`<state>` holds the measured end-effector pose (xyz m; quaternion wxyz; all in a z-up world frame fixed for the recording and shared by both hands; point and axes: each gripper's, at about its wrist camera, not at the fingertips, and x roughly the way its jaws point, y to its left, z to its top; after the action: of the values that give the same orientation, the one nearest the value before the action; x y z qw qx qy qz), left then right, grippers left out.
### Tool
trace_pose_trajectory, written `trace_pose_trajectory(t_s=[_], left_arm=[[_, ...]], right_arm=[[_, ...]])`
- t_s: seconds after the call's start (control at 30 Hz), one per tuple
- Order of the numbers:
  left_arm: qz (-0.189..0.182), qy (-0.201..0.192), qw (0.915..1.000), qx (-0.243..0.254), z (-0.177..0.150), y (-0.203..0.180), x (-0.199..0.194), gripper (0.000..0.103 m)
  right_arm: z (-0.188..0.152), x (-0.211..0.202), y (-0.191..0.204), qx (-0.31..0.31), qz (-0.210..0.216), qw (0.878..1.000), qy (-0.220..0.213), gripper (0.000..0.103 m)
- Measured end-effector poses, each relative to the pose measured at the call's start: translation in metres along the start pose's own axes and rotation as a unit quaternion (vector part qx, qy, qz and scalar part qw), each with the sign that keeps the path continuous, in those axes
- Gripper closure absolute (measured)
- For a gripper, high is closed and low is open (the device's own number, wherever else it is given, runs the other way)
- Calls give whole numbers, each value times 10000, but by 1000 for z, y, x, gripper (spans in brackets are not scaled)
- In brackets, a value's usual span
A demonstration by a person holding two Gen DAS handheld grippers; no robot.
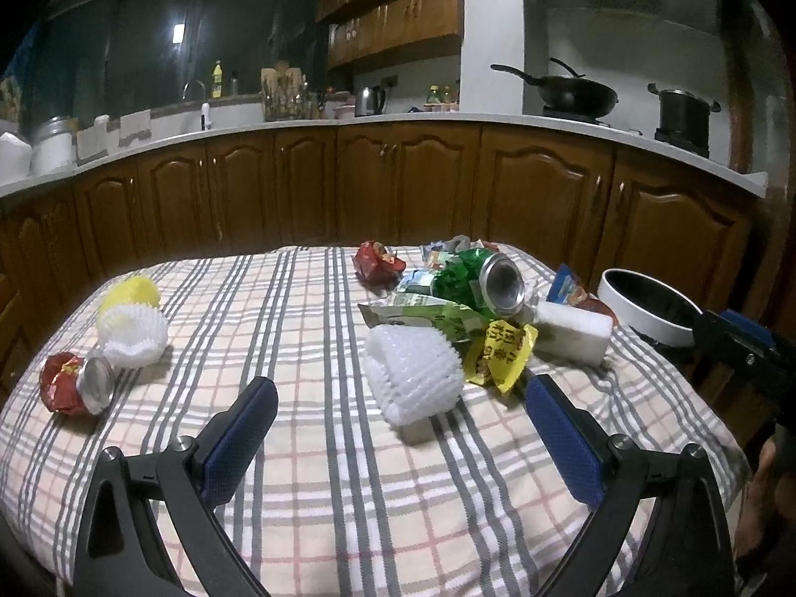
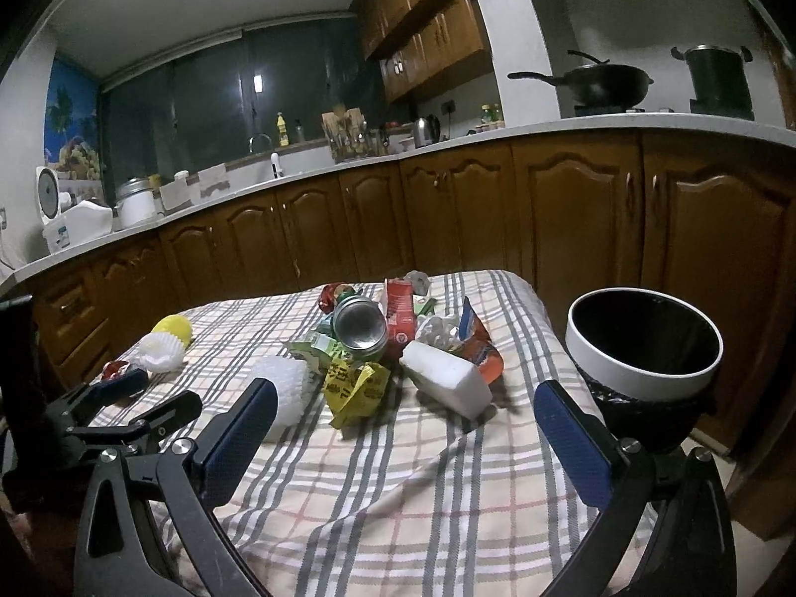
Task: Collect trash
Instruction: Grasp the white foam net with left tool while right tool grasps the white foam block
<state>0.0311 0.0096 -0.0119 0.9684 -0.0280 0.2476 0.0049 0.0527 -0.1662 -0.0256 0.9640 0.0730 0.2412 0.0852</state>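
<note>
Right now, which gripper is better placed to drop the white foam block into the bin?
Right. The right gripper is open with the white foam block just ahead and the bin beside its right finger. The left gripper faces the white foam net, farther from the bin.

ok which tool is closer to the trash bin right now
Right. The right tool is open beside the trash bin, which stands just past its right finger. The left tool hangs open farther left, over the tablecloth.
</note>
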Motion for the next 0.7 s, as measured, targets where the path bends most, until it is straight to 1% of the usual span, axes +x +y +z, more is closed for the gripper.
trace_pose_trajectory(t_s=[0.07, 0.2, 0.27, 0.33, 0.43, 0.47, 0.57, 0.63, 0.7], left_arm=[[-22, 89, 9999, -49, 2, 3, 7, 3], [-62, 271, 9995, -153, 7, 8, 21, 3], [-86, 375, 9991, -178, 9, 10, 28, 3], [-108, 462, 9987, -185, 13, 11, 34, 5], [-142, 618, 9978, -174, 18, 11, 47, 7], [-167, 688, 9973, -187, 20, 12, 53, 8], [-261, 854, 9956, -276, 23, 16, 65, 13], [-286, 936, 9947, -306, 25, 19, 72, 17], [-311, 1031, 9936, -328, 25, 22, 79, 21]], right_arm=[[1, 3, -2, 1, 23, 10000, 33, 0], [2, 16, -8, 2, 94, 9997, 228, 4], [2, 26, -12, 26, 198, 9990, 396, 9], [3, 37, -17, 36, 271, 9980, 572, 19], [5, 57, -24, -4, 319, 9961, 824, 26], [5, 62, -26, -13, 334, 9955, 885, 27], [8, 80, -32, -92, 350, 9935, 1079, 29], [10, 92, -34, -205, 372, 9920, 1190, 33], [11, 105, -34, -348, 353, 9903, 1298, 34]])
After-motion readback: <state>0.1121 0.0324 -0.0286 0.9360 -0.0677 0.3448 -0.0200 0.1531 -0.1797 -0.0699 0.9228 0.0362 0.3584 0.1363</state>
